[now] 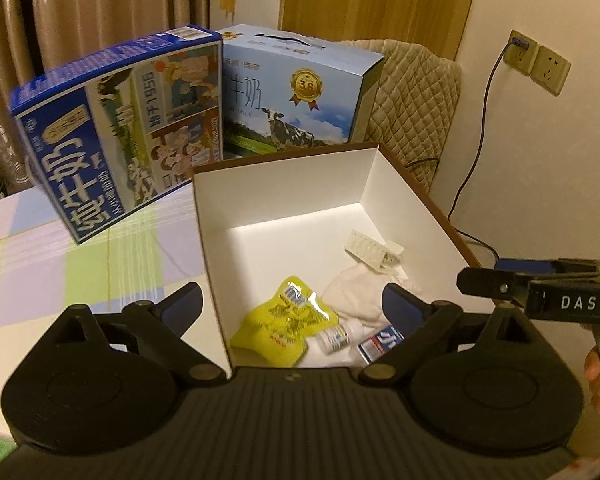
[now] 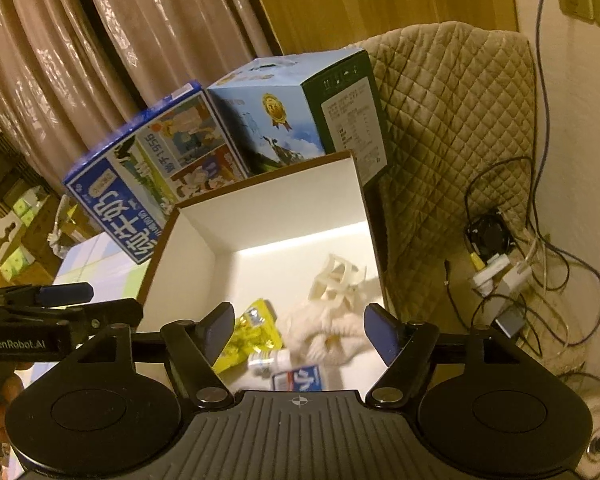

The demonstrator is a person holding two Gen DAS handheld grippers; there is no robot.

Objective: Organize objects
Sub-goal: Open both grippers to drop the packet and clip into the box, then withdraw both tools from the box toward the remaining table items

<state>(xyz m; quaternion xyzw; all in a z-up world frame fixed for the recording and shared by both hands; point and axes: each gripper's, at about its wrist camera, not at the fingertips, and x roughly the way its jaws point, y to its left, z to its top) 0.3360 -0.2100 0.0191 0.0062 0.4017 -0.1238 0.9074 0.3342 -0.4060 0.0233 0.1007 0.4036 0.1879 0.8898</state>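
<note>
An open white box [image 1: 284, 184] [image 2: 268, 208] sits on the checked tablecloth. Inside it lie a yellow snack pouch [image 1: 280, 324] [image 2: 252, 336], a small white bottle [image 1: 336, 336] [image 2: 270, 358], a blue-and-white packet [image 1: 380, 342] [image 2: 298, 378], a white cloth [image 1: 360, 296] [image 2: 328, 332] and a white plastic clip [image 1: 374, 250] [image 2: 336, 276]. My left gripper [image 1: 294, 306] hovers open over the box's near edge, holding nothing. My right gripper [image 2: 300, 330] is open above the box's contents, empty; it also shows at the right edge of the left wrist view, right gripper [image 1: 484, 280].
Two milk cartons stand behind the box: a dark blue one [image 1: 116, 128] [image 2: 152, 168] and a light blue one [image 1: 296, 92] [image 2: 292, 116]. A quilted beige chair cover [image 1: 416, 92] [image 2: 460, 120], wall sockets [image 1: 536, 62] and tangled cables [image 2: 512, 272] lie to the right.
</note>
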